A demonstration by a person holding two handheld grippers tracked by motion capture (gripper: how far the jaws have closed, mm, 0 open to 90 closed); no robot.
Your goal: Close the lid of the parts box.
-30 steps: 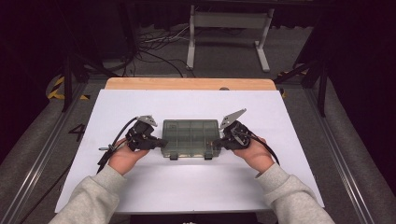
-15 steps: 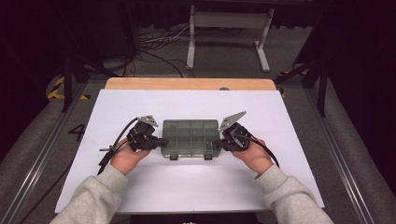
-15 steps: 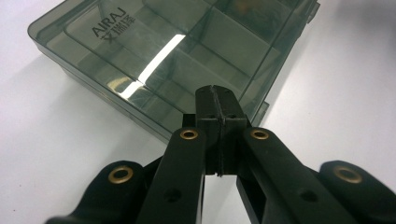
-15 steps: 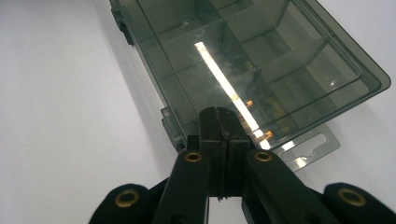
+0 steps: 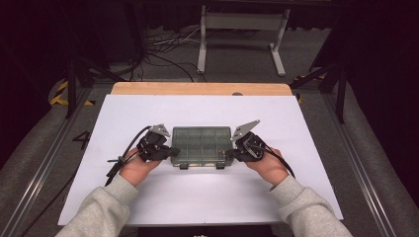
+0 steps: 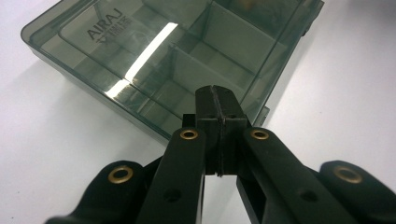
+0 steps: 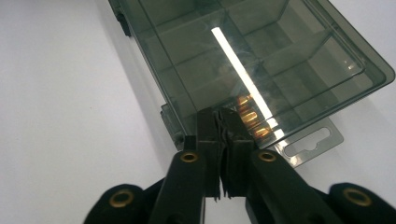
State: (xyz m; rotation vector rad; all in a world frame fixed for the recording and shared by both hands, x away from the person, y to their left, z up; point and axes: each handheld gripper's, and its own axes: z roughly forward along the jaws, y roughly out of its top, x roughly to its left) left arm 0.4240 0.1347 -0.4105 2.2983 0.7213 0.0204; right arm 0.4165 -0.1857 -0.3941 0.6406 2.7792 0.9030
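While flat: box (image 5: 201,144) between closed tools (image 5: 171,152)

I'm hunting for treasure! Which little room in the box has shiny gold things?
The corner compartment beside the shut jaws of the right gripper, at the end of the box with the hang tab: brass pieces glint inside; the others look empty.

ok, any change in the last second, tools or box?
Nothing visibly changed. The left tool and right tool sit shut at the two ends of the smoky compartment box, as before, and the box lies in the same spot on the white table.
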